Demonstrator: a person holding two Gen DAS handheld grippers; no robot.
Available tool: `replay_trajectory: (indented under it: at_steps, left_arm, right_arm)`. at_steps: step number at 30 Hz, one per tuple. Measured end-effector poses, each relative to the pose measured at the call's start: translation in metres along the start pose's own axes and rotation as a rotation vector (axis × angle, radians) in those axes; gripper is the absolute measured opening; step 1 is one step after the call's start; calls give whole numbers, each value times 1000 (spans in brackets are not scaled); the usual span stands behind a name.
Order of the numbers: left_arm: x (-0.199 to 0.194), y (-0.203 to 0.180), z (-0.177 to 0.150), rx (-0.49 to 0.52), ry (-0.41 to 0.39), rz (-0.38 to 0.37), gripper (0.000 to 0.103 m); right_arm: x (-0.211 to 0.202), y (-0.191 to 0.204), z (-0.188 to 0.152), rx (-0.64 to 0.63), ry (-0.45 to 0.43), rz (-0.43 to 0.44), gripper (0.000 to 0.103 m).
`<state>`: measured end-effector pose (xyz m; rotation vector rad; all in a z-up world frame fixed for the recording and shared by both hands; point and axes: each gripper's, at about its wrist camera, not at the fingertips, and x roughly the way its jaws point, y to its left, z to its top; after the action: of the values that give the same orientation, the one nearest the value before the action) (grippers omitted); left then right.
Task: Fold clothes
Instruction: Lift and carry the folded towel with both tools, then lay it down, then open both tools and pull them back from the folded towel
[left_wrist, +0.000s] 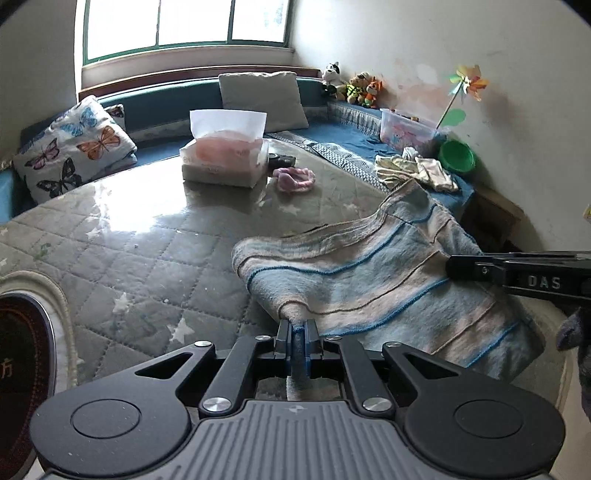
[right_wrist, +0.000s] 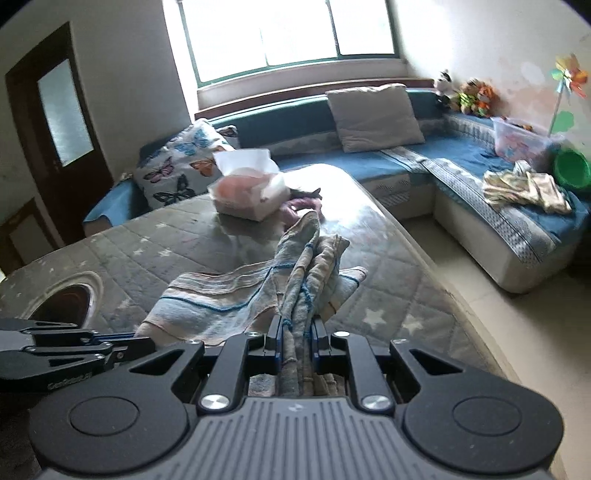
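Observation:
A blue and beige striped towel (left_wrist: 369, 273) lies partly lifted over the quilted grey table cover (left_wrist: 147, 258). My left gripper (left_wrist: 297, 328) is shut on a near corner of the towel. My right gripper (right_wrist: 297, 328) is shut on a bunched edge of the same towel (right_wrist: 236, 299), which rises in folds ahead of it. The right gripper shows in the left wrist view (left_wrist: 517, 275) at the towel's right edge. The left gripper shows in the right wrist view (right_wrist: 74, 347) at lower left.
A tissue box (left_wrist: 225, 155) and a pink cloth (left_wrist: 293, 179) sit at the table's far side. A round cutout (left_wrist: 22, 369) lies at the left. A blue sofa (right_wrist: 480, 192) with cushions, loose clothes (right_wrist: 524, 186) and a green bowl (right_wrist: 572, 168) runs behind and right.

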<state>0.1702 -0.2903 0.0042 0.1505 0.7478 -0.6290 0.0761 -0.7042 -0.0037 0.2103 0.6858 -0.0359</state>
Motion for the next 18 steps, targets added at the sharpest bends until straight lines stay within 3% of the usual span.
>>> replay_trajectory:
  at_steps: [5, 7, 8, 10, 12, 14, 18]
  left_arm:
    - [-1, -2, -5, 24, 10, 20, 13]
    - [-2, -2, -6, 28, 15, 32, 23]
    - [-3, -1, -7, 30, 16, 36, 33]
    - [-5, -1, -9, 33, 18, 47, 45]
    - [-6, -2, -11, 40, 22, 46, 47]
    - [-7, -2, -15, 47, 28, 51, 57]
    - [-11, -1, -23, 49, 41, 54, 59]
  right_arm:
    - [6, -7, -13, 32, 9, -74, 25]
    - [2, -7, -15, 33, -5, -79, 25]
    - [-1, -6, -15, 32, -13, -74, 25]
    - [-8, -3, -17, 27, -29, -61, 25]
    - [-14, 0, -21, 26, -36, -39, 25]
    - [-18, 3, -26, 22, -33, -12, 26]
    - [-25, 10, -41, 12, -22, 10, 27]
